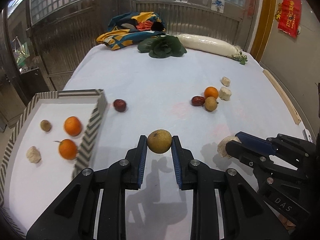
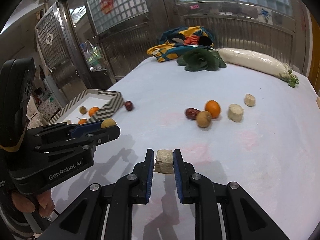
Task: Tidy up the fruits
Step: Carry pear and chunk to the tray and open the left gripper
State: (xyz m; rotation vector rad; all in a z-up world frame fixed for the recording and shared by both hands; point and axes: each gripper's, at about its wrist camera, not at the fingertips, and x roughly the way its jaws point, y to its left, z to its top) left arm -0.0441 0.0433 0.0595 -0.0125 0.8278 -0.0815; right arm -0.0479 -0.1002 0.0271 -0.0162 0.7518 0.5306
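A shallow rectangular tray with grey-and-white chevron walls and a white floor is seen at the left edge of the surface, which is covered by a smooth white cloth. Within the tray lie two glossy round oranges, one small brownish round fruit and one pale, rough-cut chunk.

The left gripper is shown with its jaws pinching a round, tan, matte-skinned fruit, held above the cloth just to the right of the tray. The right gripper is shown with its jaws pressed against a pale, fibrous, block-shaped chunk, likewise clear of the cloth.

Outside the tray, a dark red, smooth, oval fruit rests just beside the tray's far corner. Farther right a cluster is formed by a second dark red fruit, an orange and a tan round fruit, which touch one another; two pale cylindrical pieces lie just beside them.

At the far edge are seen a long white radish, a dark green leafy vegetable and a crumpled multicoloured fabric.
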